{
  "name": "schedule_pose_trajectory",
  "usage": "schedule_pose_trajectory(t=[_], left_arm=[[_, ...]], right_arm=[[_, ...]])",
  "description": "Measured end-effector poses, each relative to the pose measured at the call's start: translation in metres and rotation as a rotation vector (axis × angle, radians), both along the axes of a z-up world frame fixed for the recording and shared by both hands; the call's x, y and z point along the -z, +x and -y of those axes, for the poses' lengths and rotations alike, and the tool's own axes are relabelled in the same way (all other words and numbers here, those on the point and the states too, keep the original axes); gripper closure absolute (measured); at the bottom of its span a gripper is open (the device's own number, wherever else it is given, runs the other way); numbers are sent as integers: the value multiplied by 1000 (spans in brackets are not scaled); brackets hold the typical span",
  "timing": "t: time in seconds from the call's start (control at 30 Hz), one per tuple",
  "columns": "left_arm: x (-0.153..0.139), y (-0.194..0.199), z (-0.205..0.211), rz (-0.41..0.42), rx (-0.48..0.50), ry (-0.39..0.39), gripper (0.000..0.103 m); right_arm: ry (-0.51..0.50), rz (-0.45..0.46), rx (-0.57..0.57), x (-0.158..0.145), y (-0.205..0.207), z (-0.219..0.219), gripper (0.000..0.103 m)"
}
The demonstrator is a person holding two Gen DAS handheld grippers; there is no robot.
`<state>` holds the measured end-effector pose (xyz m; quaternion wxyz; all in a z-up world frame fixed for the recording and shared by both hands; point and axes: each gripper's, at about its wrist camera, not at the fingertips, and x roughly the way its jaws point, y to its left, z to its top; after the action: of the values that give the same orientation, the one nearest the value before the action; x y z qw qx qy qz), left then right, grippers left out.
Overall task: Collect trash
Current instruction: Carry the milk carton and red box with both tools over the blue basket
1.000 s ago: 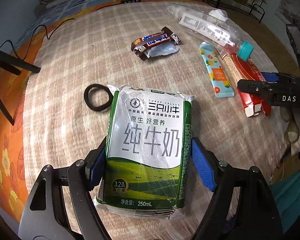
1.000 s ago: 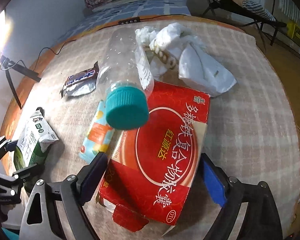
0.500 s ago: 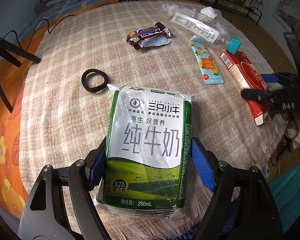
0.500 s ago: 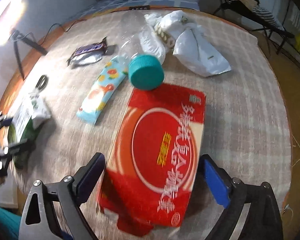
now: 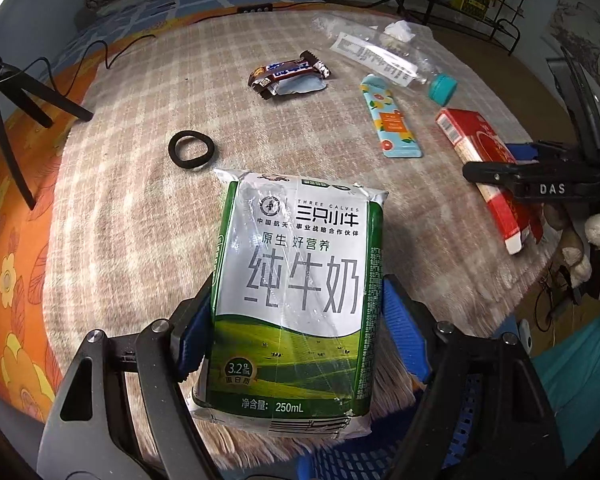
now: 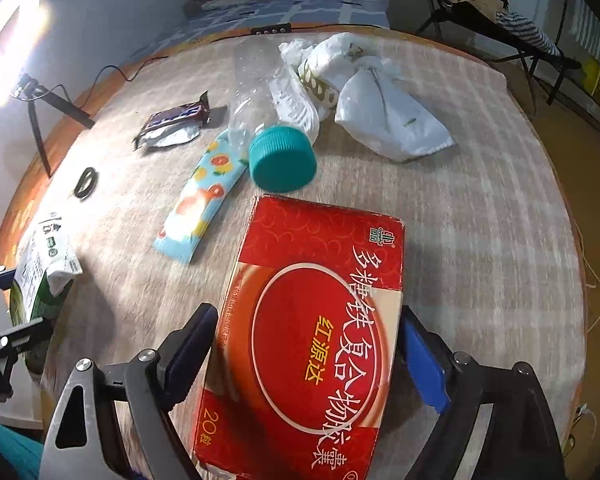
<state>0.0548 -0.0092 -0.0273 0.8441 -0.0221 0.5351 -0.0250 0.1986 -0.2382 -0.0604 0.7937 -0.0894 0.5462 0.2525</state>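
Note:
My left gripper is shut on a green and white 250 mL milk carton, held upright above the near edge of the cloth-covered table. In the right wrist view the same carton shows at the far left. A red medicine box lies lengthways between the pads of my right gripper. Those jaws are closing and both pads touch the box's long sides. From the left wrist view, the right gripper holds the red box at the table's right edge.
On the table lie a clear bottle with a teal cap, a fruit-print wrapper, a chocolate bar wrapper, a crumpled white bag and a black hair band. A blue basket sits below the near edge.
The left gripper drew back with the carton toward the near table edge, and the blue basket came into view. The right gripper pulled the red box out from under the bottle.

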Motion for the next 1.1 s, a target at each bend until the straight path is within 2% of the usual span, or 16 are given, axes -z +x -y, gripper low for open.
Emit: schedule_pose_trajectory(t=[0.23, 0.67, 1.1], left_arm=[[-13, -25, 10, 14, 8, -8, 24], [-22, -95, 39, 25, 47, -47, 24], [0, -143, 53, -7, 39, -74, 24]], right_arm=[[47, 6, -33, -17, -35, 24, 14], [88, 69, -187, -49, -135, 26, 14], [92, 61, -270, -40, -198, 25, 14]])
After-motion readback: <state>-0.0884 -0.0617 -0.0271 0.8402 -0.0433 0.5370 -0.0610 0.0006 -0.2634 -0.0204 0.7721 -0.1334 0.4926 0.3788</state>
